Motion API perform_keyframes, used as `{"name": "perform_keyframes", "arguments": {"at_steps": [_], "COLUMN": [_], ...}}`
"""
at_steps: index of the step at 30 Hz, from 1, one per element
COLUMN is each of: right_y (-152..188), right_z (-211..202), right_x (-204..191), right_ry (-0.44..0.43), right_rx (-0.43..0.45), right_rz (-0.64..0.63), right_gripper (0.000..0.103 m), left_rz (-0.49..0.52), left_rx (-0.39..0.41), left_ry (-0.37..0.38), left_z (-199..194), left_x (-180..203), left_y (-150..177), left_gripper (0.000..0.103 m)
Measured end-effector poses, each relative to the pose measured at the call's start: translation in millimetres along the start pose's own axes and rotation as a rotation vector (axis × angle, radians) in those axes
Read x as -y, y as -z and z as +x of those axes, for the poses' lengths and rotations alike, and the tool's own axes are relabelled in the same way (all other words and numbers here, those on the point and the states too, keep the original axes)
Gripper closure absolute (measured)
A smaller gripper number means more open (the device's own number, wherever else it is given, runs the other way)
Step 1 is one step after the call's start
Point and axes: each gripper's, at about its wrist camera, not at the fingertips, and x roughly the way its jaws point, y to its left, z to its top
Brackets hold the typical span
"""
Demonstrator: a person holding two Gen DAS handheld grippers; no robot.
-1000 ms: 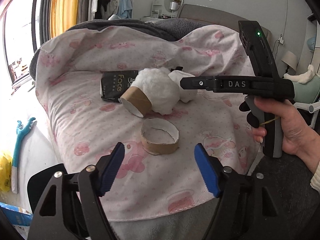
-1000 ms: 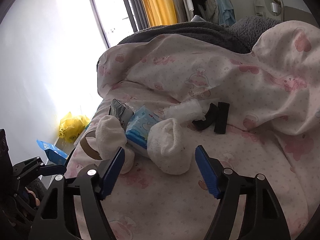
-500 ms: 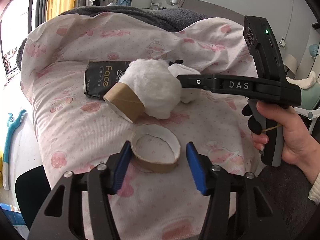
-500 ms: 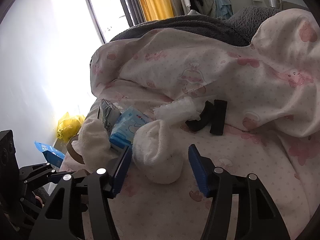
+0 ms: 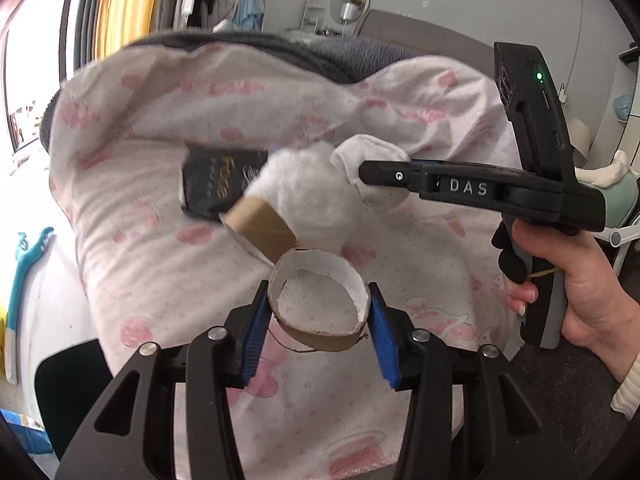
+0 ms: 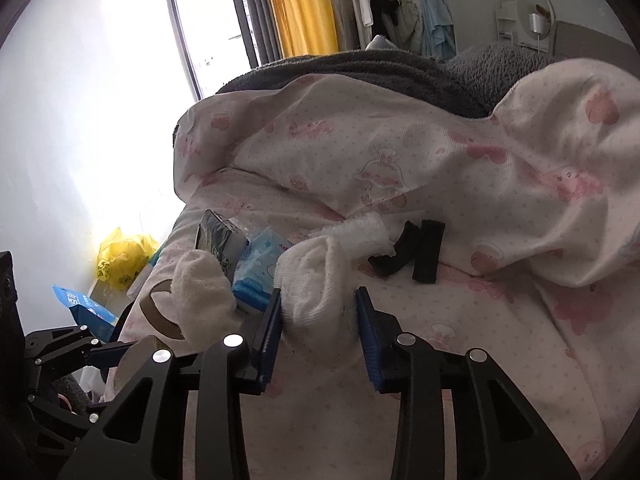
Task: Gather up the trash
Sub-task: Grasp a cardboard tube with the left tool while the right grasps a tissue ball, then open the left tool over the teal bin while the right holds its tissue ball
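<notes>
Left gripper [image 5: 318,314] fingers have just closed on a torn cardboard ring [image 5: 318,300]; right gripper [image 6: 318,320] fingers squeeze a soft white ribbed wad [image 6: 314,280], its ribbing visible only in the right wrist view.

A white blanket with pink cartoon prints [image 6: 460,184] carries the litter. At its centre lies a black "Face" packet [image 5: 216,184]; at five o'clock from it a brown cardboard tube [image 5: 262,226], a fluffy white wad [image 5: 312,196], a blue tissue pack [image 6: 258,268] and two black strips [image 6: 416,252].
</notes>
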Motion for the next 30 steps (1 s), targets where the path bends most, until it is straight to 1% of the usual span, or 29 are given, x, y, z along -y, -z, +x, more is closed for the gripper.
{"name": "perform_keyframes", "arguments": {"at_steps": [3,6,12,15,18,21,26,30], "right_y": [-4,-9,-24,-27,-29,-31,-33,-32], "right_z": [-10,-19,-41,-44,-42,-38,-29,-19], "right_x": [-5,-11,-37,-57,-79,-100,-145,-171], "right_ry": [0.007,0.004,-0.022,-0.037,-0.049,-0.083,-0.088,-0.111], "right_rx": [0.025,0.048,0.111,0.114,0.105,0.097,0.078,0.057], "right_rz": [0.008,0.014,0.006,-0.017,-0.046,-0.044,-0.133,-0.166], "right_gripper": [0.066,0.066,0.066,0.066,0.066,0.066,0.067,0.066], "left_rz": [-0.011,-0.02,-0.074,-0.103,-0.133,-0.154,-0.175,-0.189], "left_rx": [0.049,0.099,0.173,0.188,0.188,0.176,0.13,0.092], "left_ry": [-0.003,-0.026,-0.129,-0.185,-0.235,-0.28,-0.365,-0.412], "left_z": [-15,-30,-58,-69,-77,-84,-93,-96], "left_x": [-3,-7,-29,-47,-64,-82,-107,-126], "left_y": [-4,-8,-9,-6,-1,5,19,31], "left_gripper": [0.053,0.053,0.053,0.053,0.053,0.053,0.053,0.053]}}
